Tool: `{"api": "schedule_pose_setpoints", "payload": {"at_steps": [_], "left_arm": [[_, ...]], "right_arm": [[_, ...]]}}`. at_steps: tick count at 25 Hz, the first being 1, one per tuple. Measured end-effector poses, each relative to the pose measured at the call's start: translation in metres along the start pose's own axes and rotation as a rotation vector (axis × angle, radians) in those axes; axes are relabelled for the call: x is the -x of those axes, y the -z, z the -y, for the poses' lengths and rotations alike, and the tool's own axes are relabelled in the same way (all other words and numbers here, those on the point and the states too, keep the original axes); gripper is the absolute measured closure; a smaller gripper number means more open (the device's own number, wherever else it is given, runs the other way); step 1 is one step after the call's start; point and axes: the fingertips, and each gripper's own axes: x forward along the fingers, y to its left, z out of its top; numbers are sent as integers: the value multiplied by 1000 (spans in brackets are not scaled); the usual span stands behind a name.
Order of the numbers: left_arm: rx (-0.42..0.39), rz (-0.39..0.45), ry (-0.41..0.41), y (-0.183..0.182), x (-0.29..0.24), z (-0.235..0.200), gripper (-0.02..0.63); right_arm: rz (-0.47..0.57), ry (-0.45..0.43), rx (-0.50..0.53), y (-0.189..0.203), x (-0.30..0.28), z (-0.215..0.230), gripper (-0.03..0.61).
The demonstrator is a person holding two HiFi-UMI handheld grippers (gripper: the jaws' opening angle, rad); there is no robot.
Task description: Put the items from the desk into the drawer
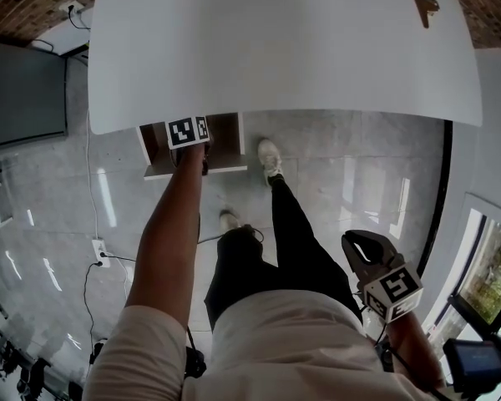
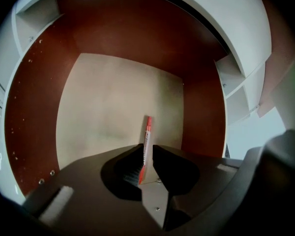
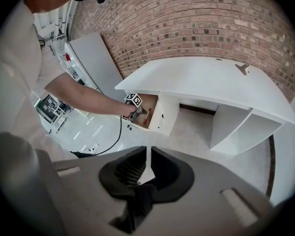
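A red pen (image 2: 148, 132) stands tilted between the jaws of my left gripper (image 2: 147, 149) inside the open drawer (image 2: 34, 112), just above its pale floor. It leans on the left jaw, and a thin strip of floor shows between it and the right jaw, so the gripper is open around it. From above, my left gripper (image 1: 202, 159) reaches into the drawer (image 1: 192, 172) under the white desk (image 1: 275, 40). My right gripper (image 1: 361, 245) hangs by my right hip, jaws nearly together with nothing in them. It looks at the drawer (image 3: 160, 113) and pen (image 3: 147, 117).
A small brown item (image 1: 423, 5) lies at the desk's far right corner, also seen as the grey item (image 3: 243, 69). My legs and feet (image 1: 269, 159) stand on the glossy floor right of the drawer. A cable (image 1: 108, 257) runs along the floor on the left.
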Motion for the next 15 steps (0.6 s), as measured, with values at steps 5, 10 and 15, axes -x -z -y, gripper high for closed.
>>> {"api": "schedule_pose_setpoints", "payload": {"at_steps": [5,10,15], "left_arm": [[-26,-1,1,-1,13,9,548],[-11,43,32,-2,53,24,548],[-22,111,77,3,110,44,548]], "right_arm": [[24,-18,14,5,-1,0,558],[21,-19,-69,-35,9,-23,558],[95,-64,-9,-56,12,-45,558]]}}
